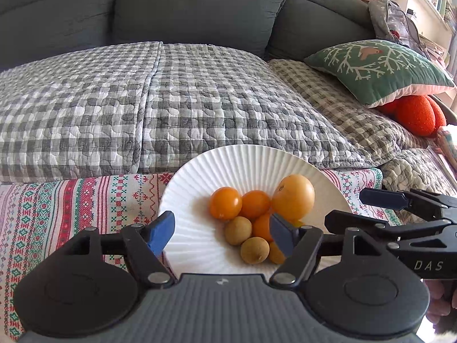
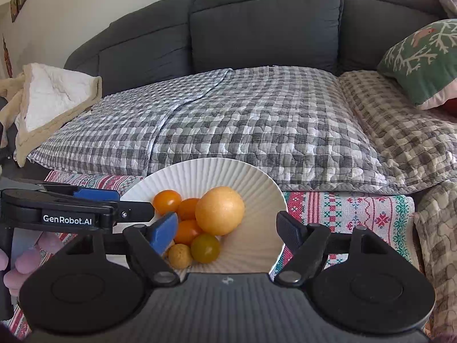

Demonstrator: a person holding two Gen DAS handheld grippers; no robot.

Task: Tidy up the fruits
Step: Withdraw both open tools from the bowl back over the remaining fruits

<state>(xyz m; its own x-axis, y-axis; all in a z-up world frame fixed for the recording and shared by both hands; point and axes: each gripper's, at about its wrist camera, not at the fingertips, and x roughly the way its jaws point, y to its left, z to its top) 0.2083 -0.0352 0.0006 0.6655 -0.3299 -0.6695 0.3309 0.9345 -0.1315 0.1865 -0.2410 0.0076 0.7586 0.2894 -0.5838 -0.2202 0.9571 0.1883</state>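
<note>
A white ribbed plate (image 1: 200, 177) (image 2: 257, 245) sits on a patterned tablecloth and holds a pile of fruit. The pile has one large orange (image 1: 293, 196) (image 2: 220, 210), several small orange tomatoes (image 1: 225, 203) (image 2: 167, 201), brown longans (image 1: 254, 250) (image 2: 180, 255) and a greenish tomato (image 2: 205, 248). My left gripper (image 1: 221, 233) is open and empty, its jaws wide just above the near side of the pile. My right gripper (image 2: 227, 230) is open and empty over the plate. Each gripper shows from the side in the other view: the right (image 1: 368, 210), the left (image 2: 114, 204).
The patterned tablecloth (image 1: 71, 200) (image 2: 342, 208) covers the table. Behind it a dark grey sofa (image 1: 185, 8) carries a checked quilt (image 1: 171, 100), a green cushion (image 1: 380, 68), an orange cushion (image 1: 414, 114) and a beige blanket (image 2: 51, 100).
</note>
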